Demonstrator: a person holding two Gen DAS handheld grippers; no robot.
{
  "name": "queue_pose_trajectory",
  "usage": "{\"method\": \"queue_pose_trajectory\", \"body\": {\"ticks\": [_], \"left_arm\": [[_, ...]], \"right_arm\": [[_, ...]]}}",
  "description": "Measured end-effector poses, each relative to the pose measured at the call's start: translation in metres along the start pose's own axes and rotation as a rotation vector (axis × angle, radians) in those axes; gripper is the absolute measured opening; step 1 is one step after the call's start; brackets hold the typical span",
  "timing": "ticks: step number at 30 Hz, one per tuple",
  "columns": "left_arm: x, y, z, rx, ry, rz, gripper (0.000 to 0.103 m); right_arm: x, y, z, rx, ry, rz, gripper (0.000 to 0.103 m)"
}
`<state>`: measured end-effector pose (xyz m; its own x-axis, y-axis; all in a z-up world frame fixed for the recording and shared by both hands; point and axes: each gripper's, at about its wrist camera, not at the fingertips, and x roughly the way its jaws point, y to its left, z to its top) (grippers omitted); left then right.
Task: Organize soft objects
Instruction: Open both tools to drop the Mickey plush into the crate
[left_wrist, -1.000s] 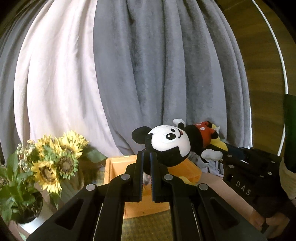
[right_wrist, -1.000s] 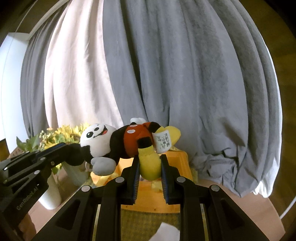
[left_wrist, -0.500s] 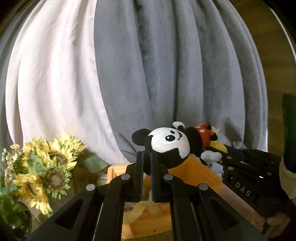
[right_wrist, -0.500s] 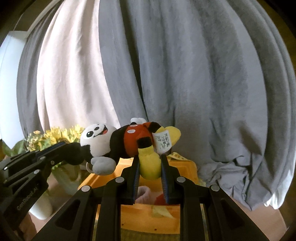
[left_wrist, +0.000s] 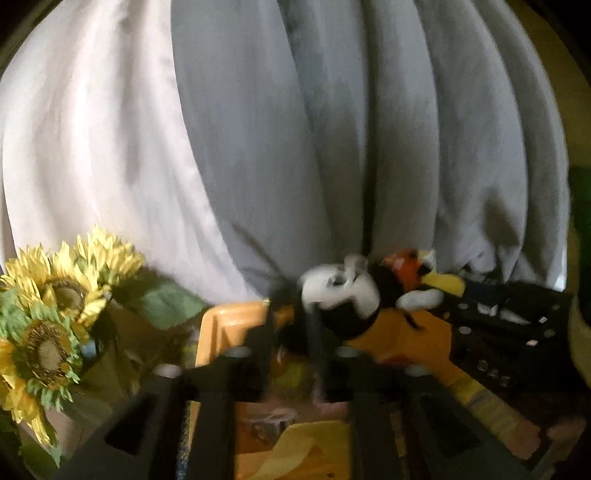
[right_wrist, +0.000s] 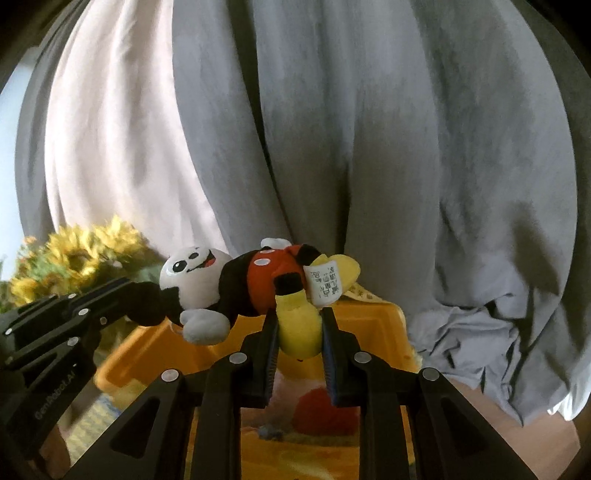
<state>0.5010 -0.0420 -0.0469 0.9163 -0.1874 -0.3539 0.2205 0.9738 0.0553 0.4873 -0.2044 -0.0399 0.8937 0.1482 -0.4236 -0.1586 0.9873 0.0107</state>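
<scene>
With the right gripper (right_wrist: 298, 334) clamped on the yellow foot of the black, white and red plush mouse (right_wrist: 236, 286) and the left gripper (left_wrist: 291, 343), blurred, apparently spread apart at its ear, the toy should be released low over the orange plastic bin (right_wrist: 373, 325) at lower centre.

Grey curtains (right_wrist: 369, 147) and a pale curtain (left_wrist: 92, 147) fill the backdrop from 10 to 2 o'clock. Sunflowers (left_wrist: 55, 295) stand at 8 o'clock.

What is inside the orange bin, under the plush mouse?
Inside the bin, under the mouse, a red round soft thing and a pale one show. The right gripper covers much of the rest.
</scene>
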Motion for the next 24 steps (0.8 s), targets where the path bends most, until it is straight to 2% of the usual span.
{"method": "queue_pose_trajectory", "body": {"ticks": [1, 2, 3, 4, 11, 20, 24], "left_arm": [[0.003, 0.000, -0.003, -0.006, 0.008, 0.011, 0.061], [0.002, 0.001, -0.005, -0.012, 0.007, 0.011, 0.061], [0.001, 0.001, -0.006, -0.014, 0.004, 0.009, 0.061], [-0.001, 0.001, -0.007, -0.011, 0.001, 0.020, 0.061], [-0.021, -0.003, -0.003, -0.004, -0.020, 0.034, 0.061], [-0.065, -0.008, 0.005, 0.002, -0.069, 0.066, 0.064], [-0.083, -0.011, 0.003, 0.007, -0.067, 0.071, 0.065]], "right_arm": [[0.003, 0.000, -0.002, 0.000, 0.007, 0.007, 0.046], [0.006, -0.002, -0.003, 0.009, 0.015, 0.005, 0.058], [0.005, -0.005, -0.004, 0.021, 0.014, -0.014, 0.076], [0.004, -0.005, -0.005, 0.024, 0.008, -0.035, 0.078], [-0.013, -0.013, -0.002, 0.046, 0.005, -0.064, 0.078], [-0.051, -0.016, 0.003, 0.076, -0.027, -0.100, 0.078], [-0.070, -0.015, 0.001, 0.075, -0.040, -0.109, 0.078]]}}
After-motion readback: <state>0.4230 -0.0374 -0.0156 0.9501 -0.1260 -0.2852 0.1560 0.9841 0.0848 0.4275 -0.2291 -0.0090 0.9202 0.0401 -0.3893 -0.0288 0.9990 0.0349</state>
